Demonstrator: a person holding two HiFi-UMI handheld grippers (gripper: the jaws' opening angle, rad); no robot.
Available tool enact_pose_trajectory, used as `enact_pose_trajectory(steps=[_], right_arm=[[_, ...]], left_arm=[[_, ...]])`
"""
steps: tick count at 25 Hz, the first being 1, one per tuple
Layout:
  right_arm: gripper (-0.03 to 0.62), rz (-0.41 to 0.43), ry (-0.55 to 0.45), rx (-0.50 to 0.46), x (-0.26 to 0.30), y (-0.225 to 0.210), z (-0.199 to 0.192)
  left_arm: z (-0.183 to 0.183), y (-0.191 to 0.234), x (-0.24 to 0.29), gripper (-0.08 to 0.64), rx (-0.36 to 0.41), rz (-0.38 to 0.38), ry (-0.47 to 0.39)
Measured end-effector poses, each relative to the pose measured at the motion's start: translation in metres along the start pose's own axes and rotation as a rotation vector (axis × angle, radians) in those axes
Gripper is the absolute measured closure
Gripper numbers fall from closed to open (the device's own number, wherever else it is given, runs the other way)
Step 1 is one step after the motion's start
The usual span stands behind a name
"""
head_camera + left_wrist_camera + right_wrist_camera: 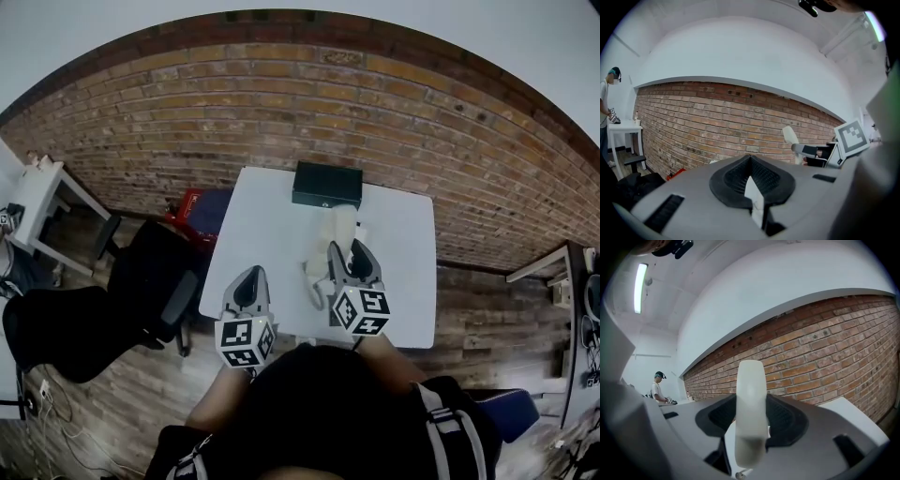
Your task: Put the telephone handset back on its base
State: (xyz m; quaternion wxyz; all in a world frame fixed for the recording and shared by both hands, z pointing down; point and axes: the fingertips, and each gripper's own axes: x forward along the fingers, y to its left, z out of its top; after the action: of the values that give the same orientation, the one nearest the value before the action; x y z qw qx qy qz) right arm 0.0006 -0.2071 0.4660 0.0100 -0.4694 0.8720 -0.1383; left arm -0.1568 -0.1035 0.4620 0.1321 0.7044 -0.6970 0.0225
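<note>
Right gripper (349, 251) is clamped on the cream handset (342, 228), held upright over the middle of the white table (262, 225). A black box (326, 185) sits at the table's far edge, just beyond the handset. Left gripper (250, 278) is pinched closed on nothing, over the table's near edge. There's a black chair (141, 281) left of the table. Only the gripper views catch a person (657, 387) standing well off from the table

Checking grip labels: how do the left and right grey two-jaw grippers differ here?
The right gripper holds the white telephone handset; the left gripper holds nothing. The right's jaws stand apart around the handset; the left's are closed together. The right reaches farther over the white table than the left. Both carry a marker cube.
</note>
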Motion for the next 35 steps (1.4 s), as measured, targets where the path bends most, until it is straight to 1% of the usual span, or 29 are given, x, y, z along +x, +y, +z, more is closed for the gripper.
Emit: enact_pose_trajectory(steps=[7,11,15,19,22,24,28,32,35], right_arm=[[0.408,-0.039,0.021,0.033,0.041,-0.027,0.003],[0.408,-0.079,0.033,0.056,0.052,-0.042,0.004],[0.407,-0.118,0.041,0.091,0.060,-0.050,0.003],[0.407,-0.187,0.057,0.143,0.064,-0.058,-0.007],[0.408,-0.258,0.059,0.187,0.063,-0.064,-0.017],[0.408,-0.307,0.069,0.209,0.061,-0.069,-0.025],[0.407,-0.373,0.123,0.250,0.061,-0.074,-0.047],[0.408,-0.408,0.179,0.280,0.067,-0.075,-0.069],[0.408,-0.425,0.252,0.278,0.071,-0.075,-0.086]], left_arm=[[0.013,-0.004,0.066,0.563,0.002,-0.066,0.020],[0.014,-0.014,0.089,0.563,0.014,-0.119,0.051],[0.020,-0.013,0.110,0.563,0.030,-0.157,0.065],[0.019,-0.011,0.128,0.563,0.053,-0.228,0.093],[0.017,-0.011,0.137,0.563,0.079,-0.293,0.116],[0.020,-0.009,0.141,0.563,0.089,-0.321,0.117],[0.021,0.001,0.141,0.563,0.080,-0.341,0.124],[0.017,0.012,0.139,0.563,0.073,-0.344,0.138],[0.015,0.018,0.136,0.563,0.070,-0.335,0.143]])
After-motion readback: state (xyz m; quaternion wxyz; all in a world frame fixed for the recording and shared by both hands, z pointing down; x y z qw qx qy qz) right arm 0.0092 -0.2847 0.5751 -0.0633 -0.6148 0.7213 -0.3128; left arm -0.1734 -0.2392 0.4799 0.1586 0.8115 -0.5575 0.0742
